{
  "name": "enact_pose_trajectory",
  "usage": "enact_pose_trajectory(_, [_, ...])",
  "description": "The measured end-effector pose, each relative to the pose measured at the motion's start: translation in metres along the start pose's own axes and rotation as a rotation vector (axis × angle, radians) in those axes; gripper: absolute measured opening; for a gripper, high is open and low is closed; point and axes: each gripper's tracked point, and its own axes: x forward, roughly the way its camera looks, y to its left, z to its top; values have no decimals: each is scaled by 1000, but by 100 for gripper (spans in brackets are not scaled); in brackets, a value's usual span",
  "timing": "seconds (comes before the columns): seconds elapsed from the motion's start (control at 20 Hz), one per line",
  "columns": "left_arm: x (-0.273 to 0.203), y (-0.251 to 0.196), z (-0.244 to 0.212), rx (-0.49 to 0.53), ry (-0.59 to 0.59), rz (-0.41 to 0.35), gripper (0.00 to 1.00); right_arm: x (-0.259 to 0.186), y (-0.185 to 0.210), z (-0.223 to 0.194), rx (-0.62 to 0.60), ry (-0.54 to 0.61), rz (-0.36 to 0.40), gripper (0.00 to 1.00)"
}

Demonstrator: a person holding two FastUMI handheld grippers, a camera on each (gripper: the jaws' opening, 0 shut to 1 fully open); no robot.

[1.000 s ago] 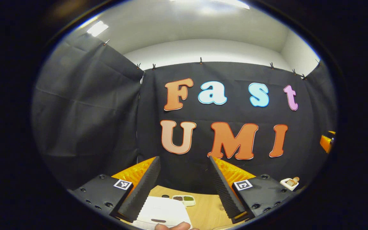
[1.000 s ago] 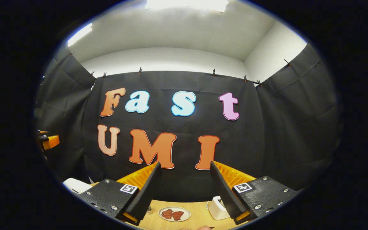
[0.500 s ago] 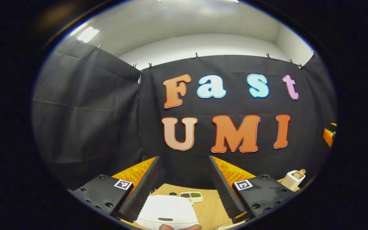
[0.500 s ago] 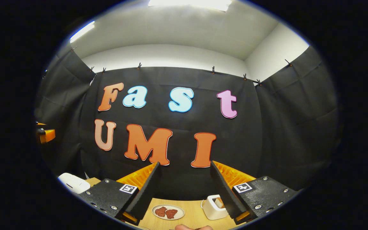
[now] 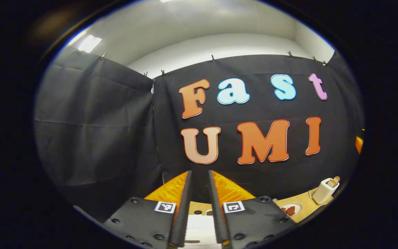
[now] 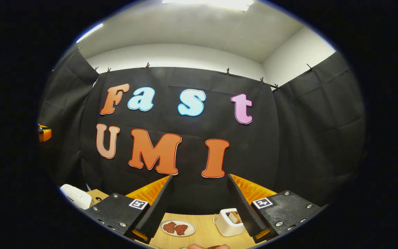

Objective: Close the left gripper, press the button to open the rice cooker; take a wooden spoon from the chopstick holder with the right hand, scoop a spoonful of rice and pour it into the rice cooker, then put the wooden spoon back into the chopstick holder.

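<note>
Left gripper (image 5: pixel 199 207): fingers nearly together with a narrow gap, gripping nothing, above the white rice cooker (image 5: pixel 199 226) at the table's near edge. Right gripper (image 6: pixel 199 207): fingers spread, empty. Chopstick holder (image 6: pixel 228 223), white, with wooden spoon (image 6: pixel 234 217) inside, toward the table's far edge (image 6: pixel 206 233), beside a plate (image 6: pixel 177 228).

One rice cooker (image 6: pixel 75 196), one chopstick holder (image 6: pixel 228 223), one plate (image 6: pixel 177 228).

Black cloth wall (image 6: pixel 185 166): ahead of the tongs and on both sides, hung from small clips (image 6: pixel 147 65) along its top edge. White wall (image 6: pixel 185 55): above the cloth. White ceiling (image 6: pixel 202 24) with bright light panels (image 5: pixel 89 43). Wooden table (image 6: pixel 206 231): below, between the tongs.
</note>
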Motion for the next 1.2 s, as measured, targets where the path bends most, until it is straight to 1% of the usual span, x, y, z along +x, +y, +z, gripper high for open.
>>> enact_pose_trajectory(0.05, [0, 2, -3, 2, 10, -2, 21, 0, -2, 1, -3, 1, -6, 95])
enact_pose_trajectory(0.15, [9, 6, -8, 3, 39, 9, 13, -1, -4, 0, -13, 1, -19, 95])
enact_pose_trajectory(0.3, [21, 14, -35, -36, 170, -12, 1, -4, -8, -2, -19, 12, -35, 95])
enact_pose_trajectory(0.35, [22, 16, -49, -59, 228, -20, 6, -5, -9, -4, -19, 16, -38, 95])
enact_pose_trajectory(0.5, [23, 16, -93, -141, 420, -58, 6, -10, -11, -8, -24, 35, -51, 95])
enact_pose_trajectory(0.6, [25, 19, -125, -184, 541, -67, 6, -14, -12, -11, -28, 48, -60, 95])
enact_pose_trajectory(0.65, [24, 19, -138, -207, 606, -75, 5, -16, -14, -13, -32, 55, -64, 97])
enact_pose_trajectory(0.7, [24, 19, -152, -227, 659, -81, 6, -18, -14, -15, -37, 61, -66, 95])
enact_pose_trajectory(0.85, [14, 22, -188, -283, 800, -92, 6, -27, -20, -21, -56, 81, -84, 95])
enact_pose_trajectory(1.0, [1, 14, -228, -367, 949, -113, 6, -32, -24, -26, -64, 99, -102, 95])
enact_pose_trajectory(1.2, [-8, 8, -272, -417, 1085, -132, 6, -35, -30, -34, -69, 119, -130, 95])
